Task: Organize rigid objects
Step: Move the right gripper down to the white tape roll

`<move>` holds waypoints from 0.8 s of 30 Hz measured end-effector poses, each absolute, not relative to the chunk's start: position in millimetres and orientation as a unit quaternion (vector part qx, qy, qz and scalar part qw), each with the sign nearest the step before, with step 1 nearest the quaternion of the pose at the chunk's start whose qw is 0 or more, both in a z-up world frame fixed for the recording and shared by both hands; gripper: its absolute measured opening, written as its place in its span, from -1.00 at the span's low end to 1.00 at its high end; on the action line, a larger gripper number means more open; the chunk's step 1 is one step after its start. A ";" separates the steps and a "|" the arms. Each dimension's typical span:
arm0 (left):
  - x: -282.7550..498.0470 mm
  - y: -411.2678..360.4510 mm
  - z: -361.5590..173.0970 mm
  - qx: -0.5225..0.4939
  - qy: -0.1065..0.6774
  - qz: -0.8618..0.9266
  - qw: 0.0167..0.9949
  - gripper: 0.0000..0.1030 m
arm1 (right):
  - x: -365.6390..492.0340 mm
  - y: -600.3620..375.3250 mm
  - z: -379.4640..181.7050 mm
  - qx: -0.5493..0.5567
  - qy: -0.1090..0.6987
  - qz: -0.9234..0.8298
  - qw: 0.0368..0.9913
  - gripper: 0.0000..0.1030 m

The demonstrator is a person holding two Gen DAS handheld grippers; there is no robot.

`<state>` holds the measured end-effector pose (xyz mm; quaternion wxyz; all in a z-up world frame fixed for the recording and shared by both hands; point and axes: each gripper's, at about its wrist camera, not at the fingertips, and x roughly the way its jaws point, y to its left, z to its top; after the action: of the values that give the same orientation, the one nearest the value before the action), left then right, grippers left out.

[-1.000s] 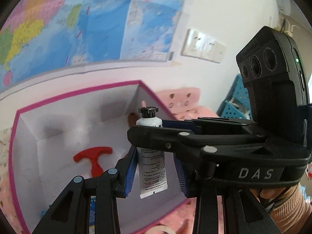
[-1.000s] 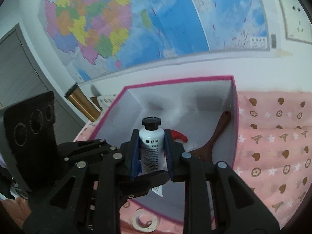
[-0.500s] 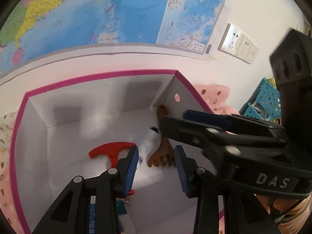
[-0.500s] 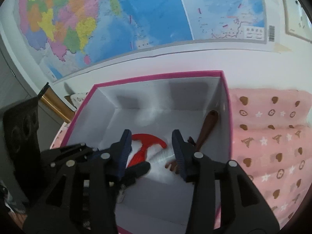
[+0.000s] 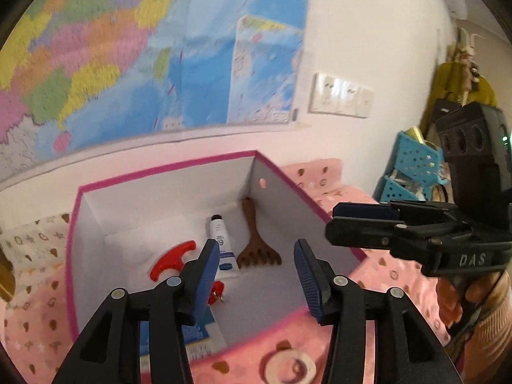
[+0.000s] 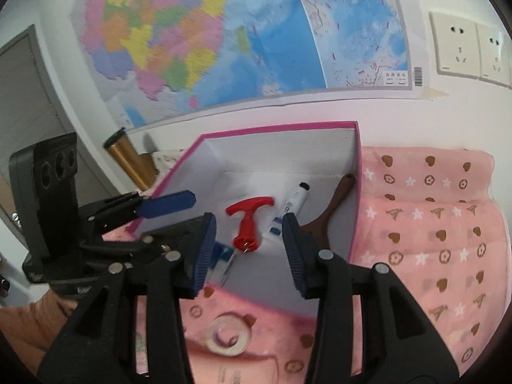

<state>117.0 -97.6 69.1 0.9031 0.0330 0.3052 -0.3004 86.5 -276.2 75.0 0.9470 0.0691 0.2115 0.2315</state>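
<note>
Both sets of jaws are apart with nothing between them. In the left wrist view the left gripper [image 5: 257, 272] has just been opening; its blue pads are clear of everything. The white tube [image 5: 220, 240] lies flat on the floor of the pink-edged box [image 5: 166, 170], ahead of and a bit below the jaws, long axis running away from the camera, black cap at the far end. The brown back-scratcher [image 5: 254, 243] lies just right of it, the red T-handle tool [image 5: 172, 257] to its left. The right gripper [image 5: 364, 220] hangs past the box's right wall.

From the right wrist view, the right gripper [image 6: 248, 249] has also just opened up and holds nothing. The tube runs diagonally, cap far-right, between the red tool and the scratcher. I'd say the box is done with that one, and the tape roll [image 6: 227, 332] on the pink cloth [image 6: 432, 224] near both grippers looks like the likely next pick.
</note>
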 end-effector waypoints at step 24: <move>43.1 -78.0 -13.3 0.040 0.380 -0.319 0.867 -0.01 | 45.7 -242.8 -30.1 0.019 0.310 0.238 0.921 -0.13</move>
<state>43.1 -78.0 -13.3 0.8671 0.0403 0.3802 -0.3193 45.7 -242.8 -30.1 0.9205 0.0186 0.3096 0.2376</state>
